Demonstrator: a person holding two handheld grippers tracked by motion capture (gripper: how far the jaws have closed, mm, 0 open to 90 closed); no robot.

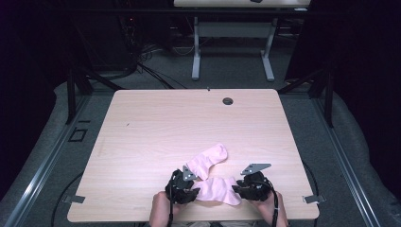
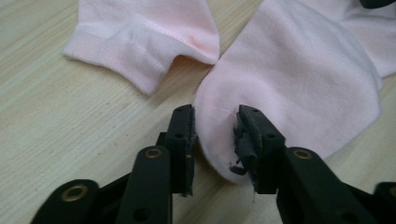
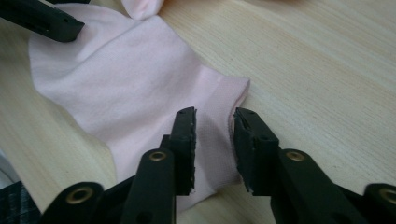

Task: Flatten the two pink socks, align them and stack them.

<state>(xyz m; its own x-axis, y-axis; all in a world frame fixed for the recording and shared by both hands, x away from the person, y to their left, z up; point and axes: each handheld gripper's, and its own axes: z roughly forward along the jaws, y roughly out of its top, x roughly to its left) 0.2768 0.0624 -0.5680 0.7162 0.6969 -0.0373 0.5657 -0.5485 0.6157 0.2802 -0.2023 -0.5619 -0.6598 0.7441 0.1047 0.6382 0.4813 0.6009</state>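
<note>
Two pink socks lie on the wooden table [image 1: 165, 118]. The far sock [image 1: 208, 160] [image 2: 140, 32] lies slanted, its cuff toward me. The near sock [image 1: 217, 191] [image 2: 299, 79] [image 3: 121, 79] lies flat across the front edge between both grippers. My left gripper [image 1: 194, 191] [image 2: 215, 116] straddles its rounded toe, jaws apart, the fabric flat between them. At the ribbed cuff, my right gripper [image 1: 237, 191] [image 3: 214, 116] has its jaws apart with the cloth lying loose between the pads. In the right gripper view, one left-gripper jaw rests at the sock's far end.
A round cable hole [image 1: 228, 100] sits near the table's far edge. Beyond the table stands another desk frame [image 1: 231, 38] on grey carpet, with cables [image 1: 142, 66] on the floor. Dark curtains close both sides. The person's hands come in at the table's front edge.
</note>
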